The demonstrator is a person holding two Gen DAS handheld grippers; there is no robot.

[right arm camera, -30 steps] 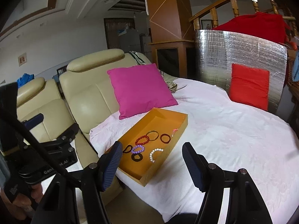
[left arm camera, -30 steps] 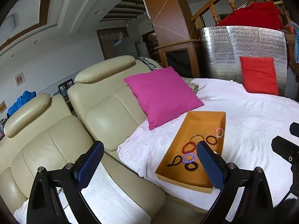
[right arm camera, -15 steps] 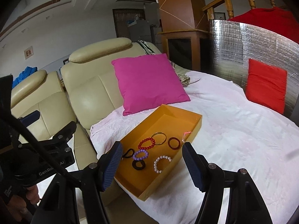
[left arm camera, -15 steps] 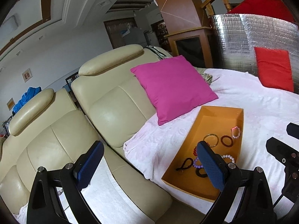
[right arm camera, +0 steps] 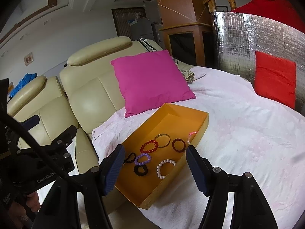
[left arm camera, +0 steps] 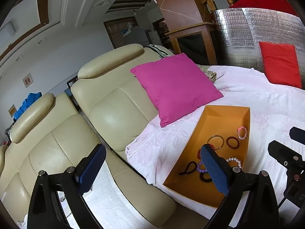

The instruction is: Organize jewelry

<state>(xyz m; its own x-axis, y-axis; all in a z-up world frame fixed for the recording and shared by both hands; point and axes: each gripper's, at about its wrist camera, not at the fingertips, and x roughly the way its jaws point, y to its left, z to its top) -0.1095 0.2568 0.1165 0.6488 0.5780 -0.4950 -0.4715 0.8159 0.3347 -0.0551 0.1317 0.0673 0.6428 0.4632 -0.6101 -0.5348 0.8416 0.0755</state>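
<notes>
**Q:** What has changed since the earlier frames?

**A:** Both cameras have advanced toward the shallow orange cardboard tray [right arm camera: 198,131]; it fills more of each view than one second ago. The jewelry inside has kept its arrangement.

**Q:** State of each gripper?

**A:** Left gripper [left arm camera: 152,169]: fingers spread wide, grasping nothing, positioned over the cream leather sofa [left arm camera: 106,114], with its right finger overlapping the tray's near end in view. Right gripper [right arm camera: 155,169]: fingers released, empty, straddling the tray's near end.

**Q:** Location of the jewelry?

**A:** All pieces lie in the tray, which rests on the white textured bed cover [right arm camera: 247,133], just in front of the magenta square cushion [right arm camera: 152,80]. Contents: red bead bracelet [right arm camera: 149,146], thin gold bangle [right arm camera: 162,138], dark red ring bangle [right arm camera: 178,145], purple bead bracelet [right arm camera: 142,159], white pearl bracelet [right arm camera: 165,168], black hair tie [right arm camera: 130,157], black scrunchie [right arm camera: 140,170]. A pink bead bracelet [left arm camera: 242,132] lies against the far wall; the right view shows only a pink sliver, probably the same piece.
</notes>
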